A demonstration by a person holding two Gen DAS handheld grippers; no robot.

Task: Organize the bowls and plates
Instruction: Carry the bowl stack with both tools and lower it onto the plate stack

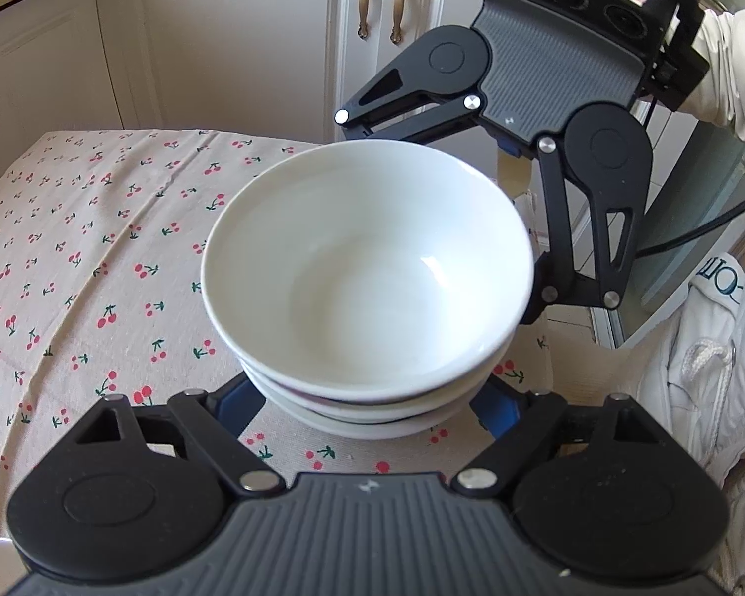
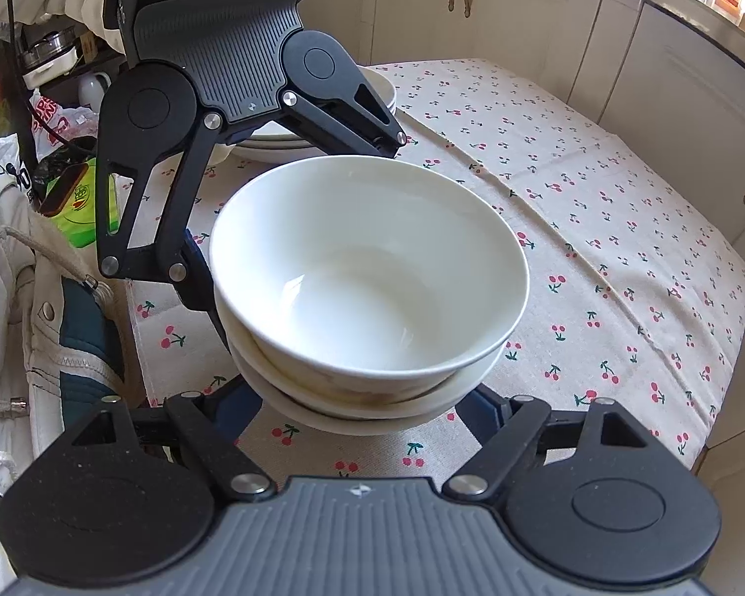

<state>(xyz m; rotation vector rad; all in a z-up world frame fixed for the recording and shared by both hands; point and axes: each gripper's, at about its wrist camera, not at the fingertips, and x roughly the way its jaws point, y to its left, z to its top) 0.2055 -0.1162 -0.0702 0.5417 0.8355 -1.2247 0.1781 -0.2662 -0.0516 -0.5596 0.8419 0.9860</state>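
Note:
A stack of three nested white bowls [image 1: 367, 268] stands on the cherry-print tablecloth [image 1: 89, 258]. In the left wrist view my left gripper [image 1: 367, 405] reaches in from the near side, and its blue pads [image 1: 241, 400] press on the lower bowls from either side. My right gripper [image 1: 449, 223] comes from the far right, its fingers against the stack's back and right flank. The right wrist view shows the same bowls [image 2: 367, 268], with my right gripper [image 2: 362, 409] clamped low on the stack and my left gripper [image 2: 305, 233] opposite. The fingertips are hidden behind the bowls.
A pile of white plates [image 2: 283, 141] sits behind the left gripper. Cream cupboards [image 1: 253, 39] stand past the table. A person's white jacket [image 1: 710, 377] is at the table's edge. A green packet [image 2: 82, 203] and bags lie off the table.

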